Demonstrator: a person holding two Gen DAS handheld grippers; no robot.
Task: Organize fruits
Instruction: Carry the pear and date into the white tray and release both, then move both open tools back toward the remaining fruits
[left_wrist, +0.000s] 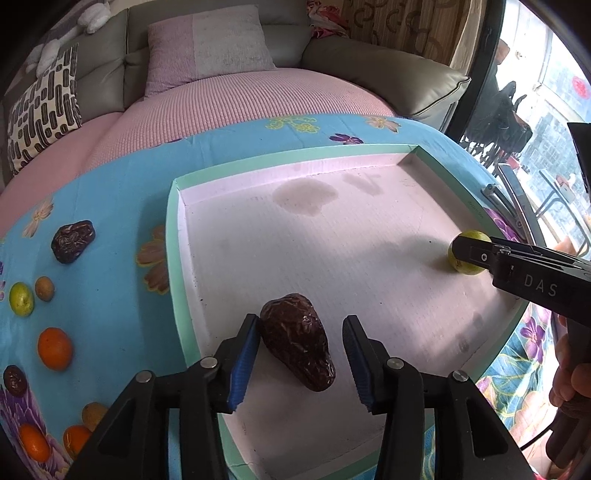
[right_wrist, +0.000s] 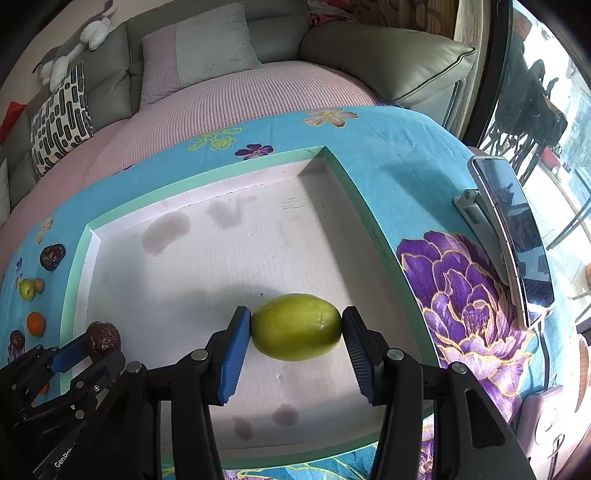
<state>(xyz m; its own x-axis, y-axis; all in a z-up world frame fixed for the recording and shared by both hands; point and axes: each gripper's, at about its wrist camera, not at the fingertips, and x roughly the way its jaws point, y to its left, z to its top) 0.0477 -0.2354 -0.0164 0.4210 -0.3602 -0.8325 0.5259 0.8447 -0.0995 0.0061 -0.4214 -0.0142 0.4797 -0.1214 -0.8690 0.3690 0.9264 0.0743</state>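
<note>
the left gripper hangs low over the near left part of the shallow green-rimmed tray, its jaws spread wide around a dark wrinkled red date; the left blue pad touches the date, the right one stands apart from it. the date lies on the tray's white floor. the right gripper pinches a green jujube end to end, both pads on it, low over the tray's right side close to the rim. the tray sits on a blue floral cloth that covers the tabletop. left of the tray on the cloth lie another date, a small green fruit, a brownish fruit just beside it, and a kumquat. a phone on a stand is right of the tray.
</note>
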